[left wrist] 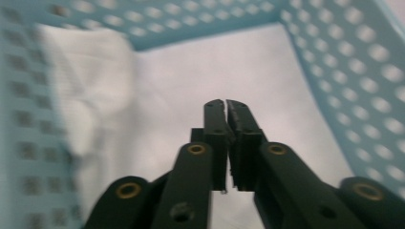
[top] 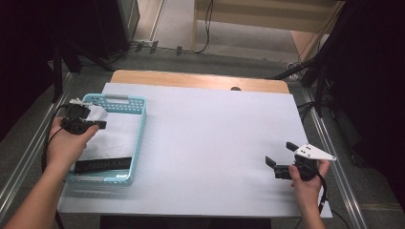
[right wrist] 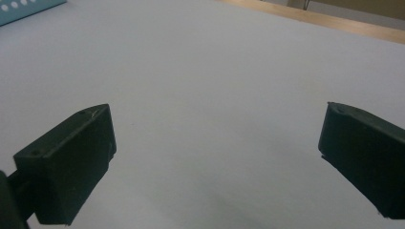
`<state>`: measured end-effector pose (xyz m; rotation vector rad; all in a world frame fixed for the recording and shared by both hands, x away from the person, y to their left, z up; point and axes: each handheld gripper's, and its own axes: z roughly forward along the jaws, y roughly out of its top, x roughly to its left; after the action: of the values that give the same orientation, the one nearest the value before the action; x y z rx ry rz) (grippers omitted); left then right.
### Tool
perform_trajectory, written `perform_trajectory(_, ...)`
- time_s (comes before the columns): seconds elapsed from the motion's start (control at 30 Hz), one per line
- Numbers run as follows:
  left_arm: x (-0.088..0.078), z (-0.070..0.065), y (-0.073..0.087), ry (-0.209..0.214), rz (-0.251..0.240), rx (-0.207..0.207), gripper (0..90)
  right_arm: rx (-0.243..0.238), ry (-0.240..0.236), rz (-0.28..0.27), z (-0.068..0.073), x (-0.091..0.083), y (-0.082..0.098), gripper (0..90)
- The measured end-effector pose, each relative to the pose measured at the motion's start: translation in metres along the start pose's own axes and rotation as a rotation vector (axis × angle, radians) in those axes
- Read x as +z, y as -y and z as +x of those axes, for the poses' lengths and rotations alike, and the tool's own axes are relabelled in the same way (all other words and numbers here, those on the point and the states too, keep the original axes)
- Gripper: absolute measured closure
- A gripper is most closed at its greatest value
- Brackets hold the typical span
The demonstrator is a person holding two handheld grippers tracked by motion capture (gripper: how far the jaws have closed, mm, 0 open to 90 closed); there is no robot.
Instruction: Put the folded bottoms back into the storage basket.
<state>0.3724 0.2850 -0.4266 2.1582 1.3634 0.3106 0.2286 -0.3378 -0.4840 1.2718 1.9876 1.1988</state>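
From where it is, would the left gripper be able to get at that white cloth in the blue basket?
Probably yes: the left gripper is over the open-topped basket, the white cloth lies beside it, nothing between; its jaws are shut.

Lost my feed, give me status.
Left gripper shut, empty, inside blue basket. Right gripper open over bare table. White cloth in basket. Nothing blocking.
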Motion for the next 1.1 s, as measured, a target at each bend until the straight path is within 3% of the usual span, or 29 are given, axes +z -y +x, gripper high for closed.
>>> perform_trajectory(0.13,0.013,-0.029,-0.001,0.094,0.083,0.074,90.0,-0.003,0.007,0.003,0.002,0.0,0.0,0.0)
perform_trajectory(0.17,0.013,-0.029,-0.001,0.094,0.083,0.074,90.0,-0.003,0.009,0.006,0.002,0.0,0.001,0.0)
perform_trajectory(0.2,0.021,-0.038,-0.001,0.113,0.138,0.107,90.0,-0.008,0.01,0.005,0.002,0.0,0.001,0.0)
perform_trajectory(0.3,0.035,-0.049,-0.001,0.13,0.222,0.133,90.0,-0.01,0.015,0.006,0.003,-0.001,0.001,0.0)
perform_trajectory(0.33,0.035,-0.049,-0.001,0.13,0.222,0.133,90.0,-0.013,0.017,0.003,0.003,-0.002,0.001,0.0)
perform_trajectory(0.37,0.043,-0.055,0.001,0.134,0.273,0.147,90.0,-0.008,0.02,0.005,0.003,-0.002,0.001,0.0)
perform_trajectory(0.47,0.052,-0.061,0.005,0.152,0.32,0.16,90.0,-0.005,0.021,0.004,0.001,-0.002,0.002,0.0)
perform_trajectory(0.67,0.053,-0.061,0.006,0.172,0.327,0.157,90.0,0.0,0.022,0.008,0.0,-0.001,0.003,0.0)
perform_trajectory(0.7,0.052,-0.063,0.006,0.177,0.33,0.172,90.0,-0.005,0.02,0.006,0.0,-0.001,0.003,0.0)
perform_trajectory(0.83,0.05,-0.062,0.007,0.169,0.314,0.176,90.0,-0.004,0.025,0.005,0.0,-0.002,0.003,0.0)
perform_trajectory(0.9,0.049,-0.062,0.007,0.148,0.293,0.176,80.5,0.0,0.026,0.004,-0.001,-0.002,0.003,0.0)
perform_trajectory(0.93,0.043,-0.06,0.006,0.124,0.225,0.162,75.9,0.003,0.028,0.003,-0.001,-0.003,0.003,0.0)
perform_trajectory(1.0,0.039,-0.058,0.006,0.132,0.199,0.143,66.2,0.002,0.027,0.003,-0.001,-0.003,0.003,0.0)
perform_trajectory(1.07,0.026,-0.054,0.004,0.148,0.108,0.097,58.2,0.001,0.029,-0.004,-0.002,-0.004,0.002,0.0)
perform_trajectory(1.1,0.026,-0.054,0.004,0.148,0.108,0.097,53.4,0.001,0.028,-0.005,-0.003,-0.004,0.002,0.0)
